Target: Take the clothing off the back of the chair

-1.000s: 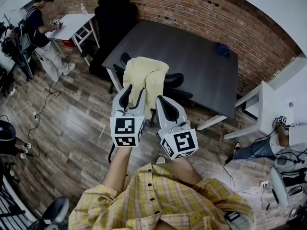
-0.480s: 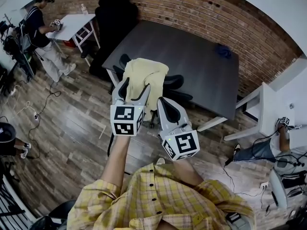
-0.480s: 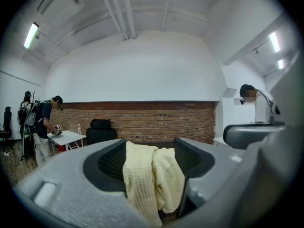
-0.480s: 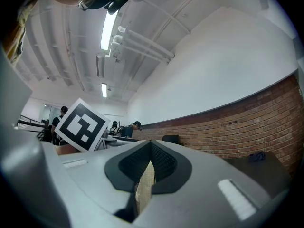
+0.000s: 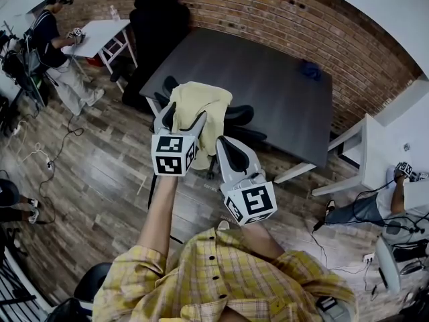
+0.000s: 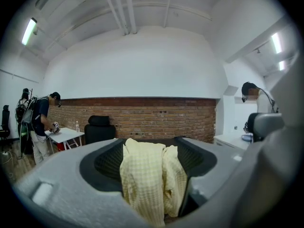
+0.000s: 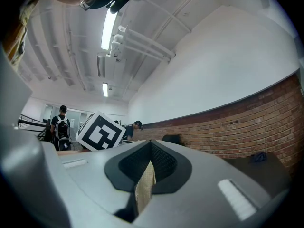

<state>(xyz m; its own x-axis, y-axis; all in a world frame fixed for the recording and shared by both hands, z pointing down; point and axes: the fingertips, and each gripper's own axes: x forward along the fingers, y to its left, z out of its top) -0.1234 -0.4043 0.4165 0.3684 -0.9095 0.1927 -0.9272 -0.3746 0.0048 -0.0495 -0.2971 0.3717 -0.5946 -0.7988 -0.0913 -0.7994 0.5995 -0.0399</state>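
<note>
A pale yellow shirt hangs over the back of a black office chair pushed in at the dark grey table. My left gripper is right at the shirt's near side. Its jaws have just been opening and stand wide. In the left gripper view the shirt fills the gap between the pads, which do not press on it. My right gripper is held lower and to the right, its jaws together. Only a thin strip of yellow cloth shows through their slit.
A tall black chair stands by the brick wall. A person works at a small white table at the far left. A white desk is at the right. Cables trail on the wood floor. A blue object lies on the table.
My left gripper has moved forward to the shirt on the chair back, and its jaws have spread from narrow to wide. The right gripper has stayed where it was.
</note>
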